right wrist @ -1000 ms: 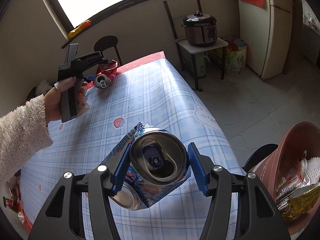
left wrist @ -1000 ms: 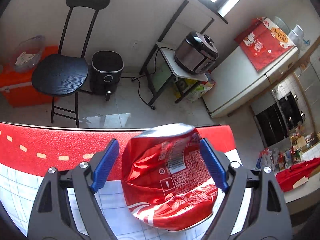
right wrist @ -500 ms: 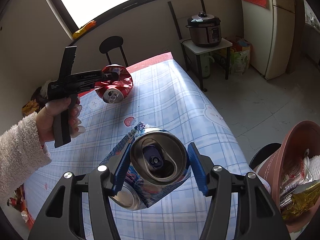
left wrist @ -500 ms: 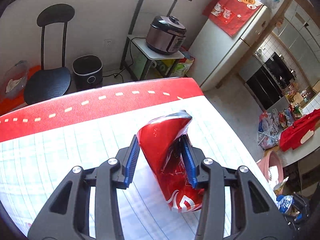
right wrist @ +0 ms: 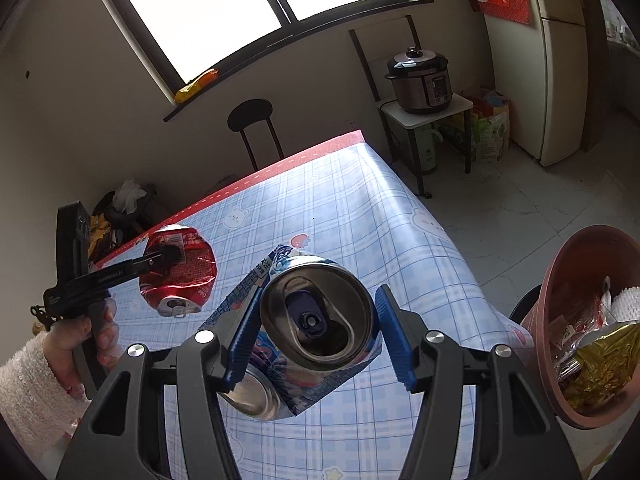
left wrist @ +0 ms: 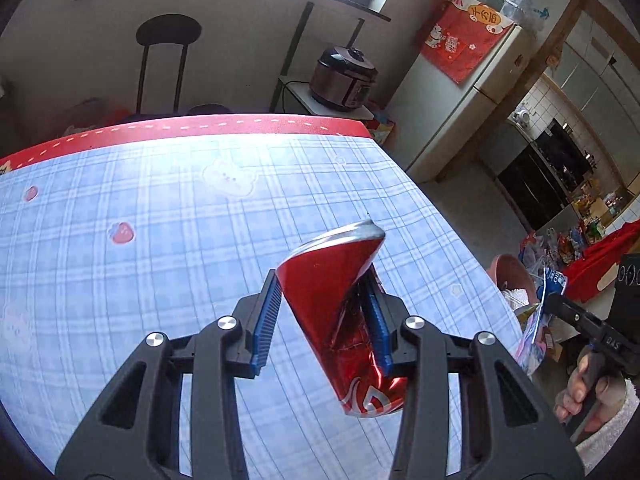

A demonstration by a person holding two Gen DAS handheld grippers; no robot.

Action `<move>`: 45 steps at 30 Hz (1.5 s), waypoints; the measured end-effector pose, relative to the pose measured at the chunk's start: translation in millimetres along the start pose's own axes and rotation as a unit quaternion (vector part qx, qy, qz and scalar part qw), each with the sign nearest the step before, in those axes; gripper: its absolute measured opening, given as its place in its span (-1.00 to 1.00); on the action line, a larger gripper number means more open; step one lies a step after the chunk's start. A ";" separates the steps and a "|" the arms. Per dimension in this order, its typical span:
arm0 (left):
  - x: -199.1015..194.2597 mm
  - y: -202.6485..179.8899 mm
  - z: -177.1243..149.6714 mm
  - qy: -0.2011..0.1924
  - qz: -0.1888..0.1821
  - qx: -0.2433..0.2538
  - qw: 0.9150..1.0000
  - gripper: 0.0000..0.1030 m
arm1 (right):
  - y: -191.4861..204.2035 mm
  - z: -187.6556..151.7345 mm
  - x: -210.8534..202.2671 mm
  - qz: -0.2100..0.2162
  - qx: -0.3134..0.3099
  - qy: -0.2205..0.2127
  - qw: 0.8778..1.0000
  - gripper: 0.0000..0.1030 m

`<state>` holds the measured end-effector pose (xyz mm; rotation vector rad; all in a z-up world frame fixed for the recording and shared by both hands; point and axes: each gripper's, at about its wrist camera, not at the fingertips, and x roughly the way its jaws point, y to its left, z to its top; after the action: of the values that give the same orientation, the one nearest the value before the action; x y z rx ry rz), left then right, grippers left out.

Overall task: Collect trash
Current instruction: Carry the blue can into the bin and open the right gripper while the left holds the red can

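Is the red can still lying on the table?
No, the left gripper holds the crushed red can up off the table.

Red crushed can (left wrist: 340,312), blue-and-white printed can (right wrist: 316,332), pale blue checked tablecloth (left wrist: 160,220) with red border, terracotta bin (right wrist: 576,292).

Home kitchen, fridge (right wrist: 560,60), pressure cooker (right wrist: 420,80), checked tablecloth (left wrist: 160,220), black chair (right wrist: 252,128)
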<state>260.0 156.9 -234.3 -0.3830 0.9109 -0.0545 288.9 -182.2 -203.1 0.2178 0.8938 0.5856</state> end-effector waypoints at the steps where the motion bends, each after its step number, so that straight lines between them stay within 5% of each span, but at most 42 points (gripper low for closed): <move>1: -13.7 -0.8 -8.0 -0.006 0.002 -0.011 1.000 -0.18 | -3.0 -0.9 -8.4 0.000 0.001 -0.005 1.000 0.09; 5: -67.9 -9.9 -33.6 -0.037 0.006 -0.053 0.998 -0.18 | -18.1 -3.7 -45.0 -0.002 0.008 -0.030 1.000 0.09; 12: -138.3 -56.2 -55.9 -0.081 0.022 -0.045 0.995 -0.18 | -67.3 1.1 -114.3 -0.032 0.028 -0.088 0.995 0.09; 24: -179.3 -132.5 -78.1 -0.131 -0.006 -0.025 0.991 -0.18 | -170.7 13.3 -221.2 -0.138 0.057 -0.155 0.976 0.09; 31: -185.2 -150.2 -88.2 -0.139 -0.012 -0.022 0.990 -0.18 | -201.8 24.7 -226.6 -0.167 0.068 -0.159 0.971 0.09; 45: -199.7 -144.9 -93.5 -0.152 0.015 -0.043 0.987 -0.19 | -201.9 69.5 -169.5 -0.156 0.064 -0.142 0.975 0.10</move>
<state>80.6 35.1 -83.8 -0.4434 0.6178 0.0704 339.8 -440.0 -130.3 0.2641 0.6689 0.1974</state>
